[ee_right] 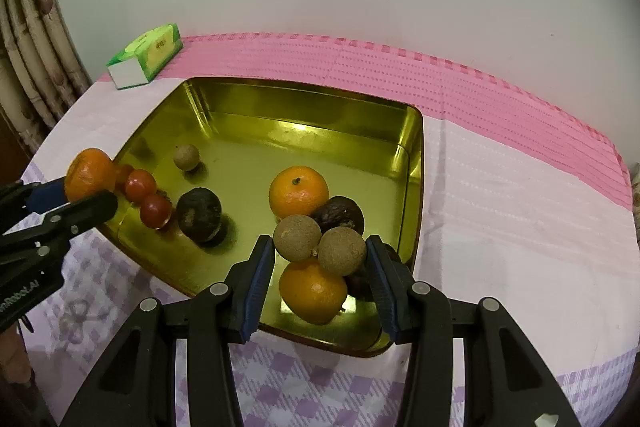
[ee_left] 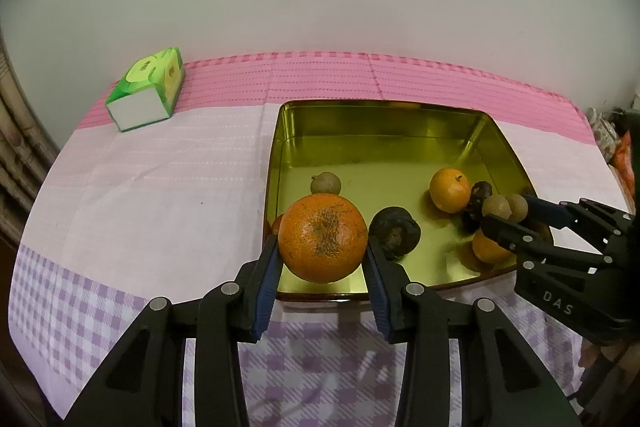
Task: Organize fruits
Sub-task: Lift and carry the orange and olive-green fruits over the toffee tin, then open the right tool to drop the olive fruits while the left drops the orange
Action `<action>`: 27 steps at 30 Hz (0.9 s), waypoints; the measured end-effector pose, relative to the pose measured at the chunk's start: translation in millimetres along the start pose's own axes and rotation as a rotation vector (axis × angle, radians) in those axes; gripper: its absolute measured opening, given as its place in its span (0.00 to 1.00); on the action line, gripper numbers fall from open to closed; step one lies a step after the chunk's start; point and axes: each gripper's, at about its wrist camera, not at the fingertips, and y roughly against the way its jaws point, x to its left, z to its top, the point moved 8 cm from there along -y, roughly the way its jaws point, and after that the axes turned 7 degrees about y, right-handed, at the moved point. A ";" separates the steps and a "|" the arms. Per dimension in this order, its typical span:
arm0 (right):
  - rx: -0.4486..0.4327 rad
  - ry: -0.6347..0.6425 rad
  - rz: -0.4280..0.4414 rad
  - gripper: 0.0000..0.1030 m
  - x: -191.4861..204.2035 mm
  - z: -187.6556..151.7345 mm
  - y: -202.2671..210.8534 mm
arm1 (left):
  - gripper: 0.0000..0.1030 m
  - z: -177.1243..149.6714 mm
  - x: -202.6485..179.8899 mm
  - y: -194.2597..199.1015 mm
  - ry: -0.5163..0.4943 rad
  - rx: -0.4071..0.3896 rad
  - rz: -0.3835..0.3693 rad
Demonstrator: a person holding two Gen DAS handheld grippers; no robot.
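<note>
A big orange (ee_left: 323,238) is squeezed between the blue pads of the left tongs (ee_left: 322,247). It is held in the air, over the near edge of the gold tray (ee_left: 384,119). Two small brown round fruits (ee_right: 320,246), stuck together side by side, are pinched in the right tongs (ee_right: 320,259). They are held over the tray too, just above an orange (ee_right: 313,291) that lies near the front corner.

More fruit is already lying in the tray: another orange (ee_right: 298,191), a dark wrinkly fruit (ee_right: 199,213), a small brown one (ee_right: 186,157) on its own, and two red tomatoes (ee_right: 147,198) by the left wall. A green tissue box (ee_left: 146,89) is set far back on the counter (ee_left: 160,179), which is covered with a pink and purple cloth.

Some things could go wrong from here. The big orange is round and smooth, so it could be dropped if the pads slip. Part of it hangs over the edge, so it might be bumped off the rim and rolled away onto the cloth. The two brown fruits are only held from the sides, so one could be popped out. If they are let go from up high, the fruit below could be knocked and rolled about.
</note>
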 end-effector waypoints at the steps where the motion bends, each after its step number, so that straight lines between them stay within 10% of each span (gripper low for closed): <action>1: 0.003 -0.002 0.000 0.42 -0.6 -0.4 -1.5 | 0.40 0.2 0.3 -0.6 0.001 0.001 0.000; 27: 0.001 -0.031 0.018 0.45 1.0 -1.7 5.2 | 0.40 -3.4 -3.3 -13.9 -0.001 0.044 0.017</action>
